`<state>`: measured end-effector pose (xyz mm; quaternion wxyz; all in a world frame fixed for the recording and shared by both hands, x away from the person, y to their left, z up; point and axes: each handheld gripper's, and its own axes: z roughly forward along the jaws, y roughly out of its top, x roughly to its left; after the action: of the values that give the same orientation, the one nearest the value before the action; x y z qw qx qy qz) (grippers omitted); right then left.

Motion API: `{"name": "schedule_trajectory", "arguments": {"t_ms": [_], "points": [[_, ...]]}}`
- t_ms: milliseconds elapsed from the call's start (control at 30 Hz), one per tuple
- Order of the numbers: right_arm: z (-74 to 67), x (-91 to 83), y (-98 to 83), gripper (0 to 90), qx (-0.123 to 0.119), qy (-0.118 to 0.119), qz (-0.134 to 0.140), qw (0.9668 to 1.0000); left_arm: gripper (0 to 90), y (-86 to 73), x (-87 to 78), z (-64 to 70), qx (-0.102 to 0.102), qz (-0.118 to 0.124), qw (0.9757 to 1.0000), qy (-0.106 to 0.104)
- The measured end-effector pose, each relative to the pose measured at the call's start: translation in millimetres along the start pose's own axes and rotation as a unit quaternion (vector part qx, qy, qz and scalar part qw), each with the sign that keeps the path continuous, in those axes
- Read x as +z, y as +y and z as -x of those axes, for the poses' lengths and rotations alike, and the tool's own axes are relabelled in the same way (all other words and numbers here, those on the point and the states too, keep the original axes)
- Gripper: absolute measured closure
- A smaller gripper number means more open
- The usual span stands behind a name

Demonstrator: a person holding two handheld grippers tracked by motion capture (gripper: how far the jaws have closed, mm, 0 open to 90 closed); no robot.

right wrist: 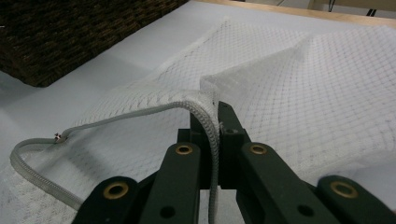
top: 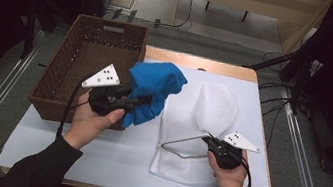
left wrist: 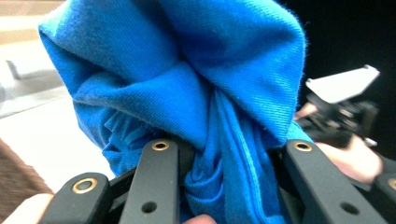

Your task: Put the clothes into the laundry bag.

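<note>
Blue cloth [top: 153,93] bunching in the clamped left gripper [top: 145,101], right gripper [top: 206,139] pinching the mesh bag's [top: 205,107] zipper edge, wicker basket [top: 61,88] sitting beside.

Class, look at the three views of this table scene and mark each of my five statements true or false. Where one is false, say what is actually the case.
1. The left gripper holds a bunched blue cloth. True.
2. The blue cloth lies inside the wicker basket. False: it is held up in the air beside the basket, over the table.
3. The right gripper is shut on the zipper edge of the white mesh laundry bag. True.
4. The mesh laundry bag hangs from the basket's rim. False: it lies on the white table cover.
5. The basket stands at the right end of the table. False: it stands at the left.
</note>
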<state>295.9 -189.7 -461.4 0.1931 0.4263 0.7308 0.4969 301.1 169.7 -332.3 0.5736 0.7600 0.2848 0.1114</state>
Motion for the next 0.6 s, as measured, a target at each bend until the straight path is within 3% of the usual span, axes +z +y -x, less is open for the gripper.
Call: {"name": "schedule_trajectory", "arguments": {"t_ms": [33, 67, 133, 167, 267, 300, 333, 367, 400, 433, 467, 500, 533, 600], "points": [[-0.1, 0.1, 0.0, 89.0, 0.000, 0.000, 0.000, 1.0000, 68.8, 0.0, 0.0, 0.0, 0.000, 0.000, 1.0000, 0.000], [-0.1, 0.2, -0.1, 89.0, -0.001, 0.000, -0.001, 1.0000, 68.7, -13.3, 2.1, 10.3, 0.007, -0.011, 0.9998, -0.015], [-0.4, 0.4, -0.2, 89.0, 0.000, 0.000, -0.002, 1.0000, 68.4, -21.6, 4.2, 14.4, 0.012, -0.020, 0.9995, -0.019], [-0.4, 0.7, -0.2, 89.0, -0.001, 0.000, -0.001, 1.0000, 68.4, -42.2, 10.0, 19.5, 0.010, -0.047, 0.9985, -0.025], [-1.2, 0.8, -0.4, 89.0, -0.002, 0.001, -0.003, 1.0000, 68.1, -80.7, 18.7, 20.1, -0.007, -0.090, 0.9955, -0.026], [-1.2, 0.8, -0.4, 89.0, -0.002, 0.001, -0.003, 1.0000, 67.9, -80.7, 18.7, 20.1, -0.007, -0.090, 0.9955, -0.026], [-1.6, 0.9, -0.4, 89.0, -0.004, 0.001, -0.003, 1.0000, 67.4, -105.9, 21.0, 17.5, -0.018, -0.127, 0.9911, -0.035], [-1.8, 1.2, -0.5, 89.0, -0.005, 0.002, -0.002, 1.0000, 66.9, -118.1, 20.2, 16.7, -0.014, -0.145, 0.9889, -0.032], [-1.8, 1.2, -0.5, 89.0, -0.005, 0.002, -0.002, 1.0000, 66.5, -118.1, 20.2, 16.7, -0.014, -0.145, 0.9889, -0.032], [-2.9, 1.8, -1.2, 89.1, -0.004, 0.003, -0.005, 1.0000, 65.7, -140.7, 15.9, 12.6, -0.023, -0.164, 0.9858, -0.029], [-3.3, 2.3, -1.5, 89.0, -0.006, 0.004, -0.005, 1.0000, 64.0, -147.9, 12.2, 9.8, -0.029, -0.171, 0.9845, -0.027], [-3.7, 2.9, -1.7, 89.0, -0.007, 0.005, -0.005, 1.0000, 61.7, -148.8, 7.8, 7.5, -0.044, -0.167, 0.9846, -0.028], [-3.7, 2.9, -1.7, 89.0, -0.007, 0.005, -0.005, 1.0000, 58.4, -148.8, 7.8, 7.5, -0.044, -0.167, 0.9846, -0.028], [-4.2, 3.6, -2.0, 89.0, -0.009, 0.006, -0.006, 0.9999, 45.4, -145.4, -3.3, 8.0, -0.048, -0.173, 0.9836, 0.008]]}}
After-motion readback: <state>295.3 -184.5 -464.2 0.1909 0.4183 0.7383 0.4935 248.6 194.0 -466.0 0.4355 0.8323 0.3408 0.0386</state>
